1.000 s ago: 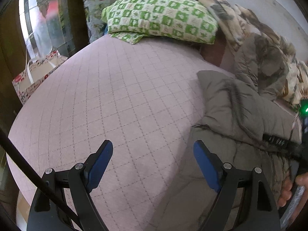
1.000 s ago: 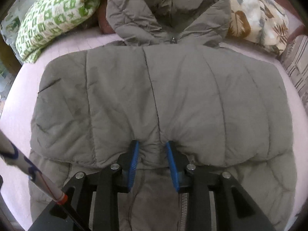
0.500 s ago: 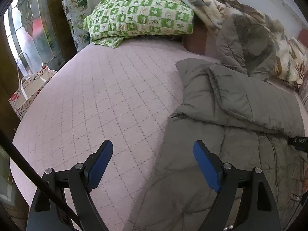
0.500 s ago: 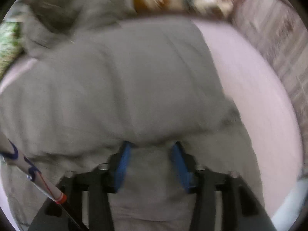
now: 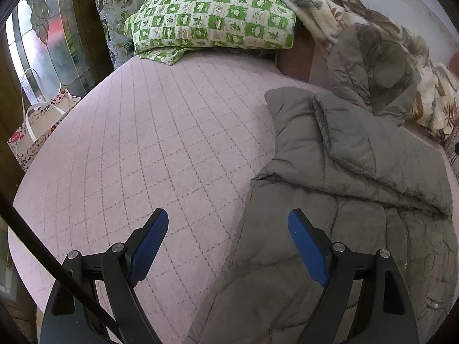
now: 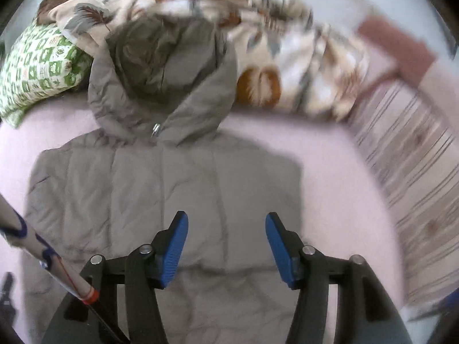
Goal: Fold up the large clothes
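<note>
Right wrist view: the right tool [image 6: 226, 246] now has its blue pads spread apart with nothing between them, whereas a second ago they were pinched on a ridge of the grey padded coat [image 6: 160, 197] at the folded edge. So the fabric has been let go. The coat lies flat on the pink bed [image 6: 338, 189], its sleeves turned in over the body and its hood [image 6: 160, 80] pointing toward the green pillow [image 6: 37, 68] and the leaf-print blanket [image 6: 289, 66] at the head end. The picture is smeared by motion on the side away from the pillow, so I would not swear to how neat the far sleeve edge is.

In the left wrist view the left tool [image 5: 226, 246] is also wide apart and holds nothing, as it did a second ago; one pad hangs over bare quilted bed [image 5: 160, 149], the other over the coat's lower half [image 5: 330, 229]. From here the folded sleeve shows as a raised flap across the coat [image 5: 373, 154], on the side away from the paper bag [image 5: 31, 132] that stands beside the bed.

Judging by this, the sleeve stage looks finished and released. What remains is likely the lengthwise fold, bringing hem toward hood or hood down onto the body. Thick padding tends to spring back, so the flaps may creep open.
</note>
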`<state>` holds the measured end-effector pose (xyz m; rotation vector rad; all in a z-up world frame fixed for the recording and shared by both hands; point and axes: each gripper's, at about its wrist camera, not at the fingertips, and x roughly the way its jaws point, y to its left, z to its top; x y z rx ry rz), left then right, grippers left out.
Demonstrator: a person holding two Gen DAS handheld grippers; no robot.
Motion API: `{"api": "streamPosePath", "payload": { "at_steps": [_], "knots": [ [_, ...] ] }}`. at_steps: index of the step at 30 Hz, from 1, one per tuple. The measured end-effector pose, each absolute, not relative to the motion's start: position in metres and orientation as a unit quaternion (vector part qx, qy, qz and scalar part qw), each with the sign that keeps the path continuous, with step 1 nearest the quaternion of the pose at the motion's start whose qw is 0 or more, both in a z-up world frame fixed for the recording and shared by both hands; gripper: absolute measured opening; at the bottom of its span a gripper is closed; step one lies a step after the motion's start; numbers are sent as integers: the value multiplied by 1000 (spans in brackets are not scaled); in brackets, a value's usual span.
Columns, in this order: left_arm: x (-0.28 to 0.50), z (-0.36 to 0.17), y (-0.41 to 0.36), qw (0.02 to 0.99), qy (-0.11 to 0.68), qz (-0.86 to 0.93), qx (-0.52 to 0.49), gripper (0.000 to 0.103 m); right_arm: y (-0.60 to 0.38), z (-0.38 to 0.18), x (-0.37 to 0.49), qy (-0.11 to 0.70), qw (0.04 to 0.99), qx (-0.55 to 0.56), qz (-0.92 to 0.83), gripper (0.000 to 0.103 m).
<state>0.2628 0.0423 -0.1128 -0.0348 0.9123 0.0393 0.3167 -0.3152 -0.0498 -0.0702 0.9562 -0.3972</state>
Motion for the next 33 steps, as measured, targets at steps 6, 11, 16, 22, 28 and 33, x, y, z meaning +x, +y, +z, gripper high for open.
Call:
{"api": "streamPosePath", "payload": {
  "at_steps": [6, 11, 16, 22, 28, 33],
  "knots": [
    [261, -113, 42, 897, 441, 14, -19, 85, -338, -98, 337, 479, 855, 14, -197, 60],
    [258, -112, 45, 900, 434, 21, -22, 85, -352, -162, 346, 559, 806, 55, -188, 60],
    [261, -116, 49, 897, 441, 19, -36, 85, -329, -99, 350, 505, 846, 45, -167, 60],
    [267, -124, 52, 890, 453, 11, -46, 85, -284, -20, 407, 427, 898, 47, -98, 74],
    [277, -127, 54, 889, 455, 10, -46, 85, -258, 11, 500, 391, 909, 102, -103, 80],
    [290, -137, 57, 879, 473, 8, -60, 85, -236, 10, 568, 381, 911, 94, -125, 82]
  ]
}}
